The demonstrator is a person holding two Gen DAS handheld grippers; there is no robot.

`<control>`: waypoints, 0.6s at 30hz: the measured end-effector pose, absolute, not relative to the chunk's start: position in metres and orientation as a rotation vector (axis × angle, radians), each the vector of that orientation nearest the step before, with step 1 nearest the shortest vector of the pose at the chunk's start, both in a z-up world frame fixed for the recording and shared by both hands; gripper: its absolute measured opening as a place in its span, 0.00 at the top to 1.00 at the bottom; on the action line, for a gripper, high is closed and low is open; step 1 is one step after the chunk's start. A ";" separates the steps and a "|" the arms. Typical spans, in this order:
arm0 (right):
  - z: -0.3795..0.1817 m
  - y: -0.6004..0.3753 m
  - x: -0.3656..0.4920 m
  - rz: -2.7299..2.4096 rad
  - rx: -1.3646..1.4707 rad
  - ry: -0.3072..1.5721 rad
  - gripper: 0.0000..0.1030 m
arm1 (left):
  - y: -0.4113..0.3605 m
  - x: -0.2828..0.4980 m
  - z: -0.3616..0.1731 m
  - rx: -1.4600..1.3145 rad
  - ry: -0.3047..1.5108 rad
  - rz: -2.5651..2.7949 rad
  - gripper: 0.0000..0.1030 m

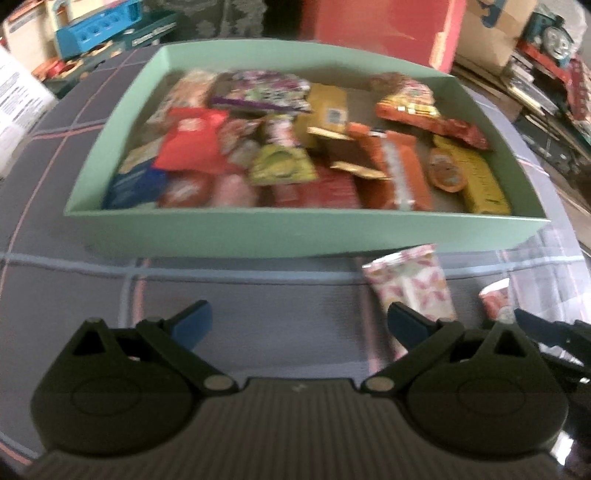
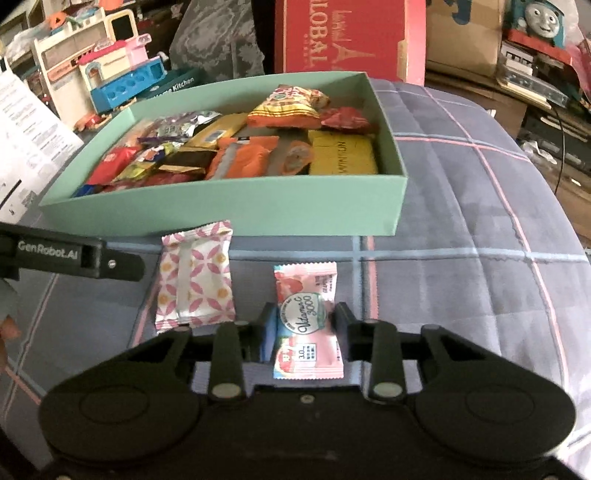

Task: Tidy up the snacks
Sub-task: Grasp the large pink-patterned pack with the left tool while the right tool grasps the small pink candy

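Observation:
A mint-green box (image 1: 295, 232) (image 2: 221, 210) holds several snack packets on a plaid cloth. In front of it lie a pink-patterned white packet (image 1: 413, 284) (image 2: 195, 280) and a pink Vitamin C packet (image 2: 306, 317) (image 1: 496, 301). My right gripper (image 2: 306, 323) is shut on the Vitamin C packet, with a pad against each long edge while it rests on the cloth. My left gripper (image 1: 299, 323) stands open over bare cloth, nothing between its fingers. The patterned packet lies just past its right fingertip. One left-gripper finger (image 2: 118, 264) reaches in from the left in the right wrist view.
The grey-blue plaid cloth (image 2: 461, 229) covers a rounded surface that drops away to the right. A red carton (image 2: 340, 40) stands behind the box. Toy sets (image 2: 122, 81) and a printed sheet (image 2: 33, 147) crowd the left, stacked boxes and a toy train (image 2: 539, 18) the right.

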State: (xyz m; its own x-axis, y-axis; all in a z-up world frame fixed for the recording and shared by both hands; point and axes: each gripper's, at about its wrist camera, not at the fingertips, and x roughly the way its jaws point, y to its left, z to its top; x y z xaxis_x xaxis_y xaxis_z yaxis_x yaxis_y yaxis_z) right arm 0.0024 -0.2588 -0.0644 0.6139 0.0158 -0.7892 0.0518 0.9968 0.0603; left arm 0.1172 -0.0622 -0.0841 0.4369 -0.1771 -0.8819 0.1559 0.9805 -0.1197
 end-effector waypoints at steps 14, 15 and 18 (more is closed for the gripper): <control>-0.060 -0.311 -0.036 -0.080 0.307 0.886 0.69 | -0.148 0.120 -0.096 0.099 1.124 -0.309 0.02; -0.060 -0.313 -0.035 -0.079 0.313 0.884 0.69 | -0.149 0.117 -0.096 0.118 1.109 -0.310 0.07; -0.060 -0.311 -0.036 -0.073 0.326 0.874 0.69 | -0.148 0.108 -0.094 0.175 1.066 -0.307 0.25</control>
State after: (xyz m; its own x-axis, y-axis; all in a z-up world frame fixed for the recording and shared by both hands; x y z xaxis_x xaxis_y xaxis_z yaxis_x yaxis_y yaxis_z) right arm -0.0361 -0.3114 -0.0604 0.6426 0.0695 -0.7630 0.1950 0.9483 0.2505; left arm 0.1083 -0.1479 -0.0938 0.4467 -0.1628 -0.8797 0.3302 0.9439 -0.0070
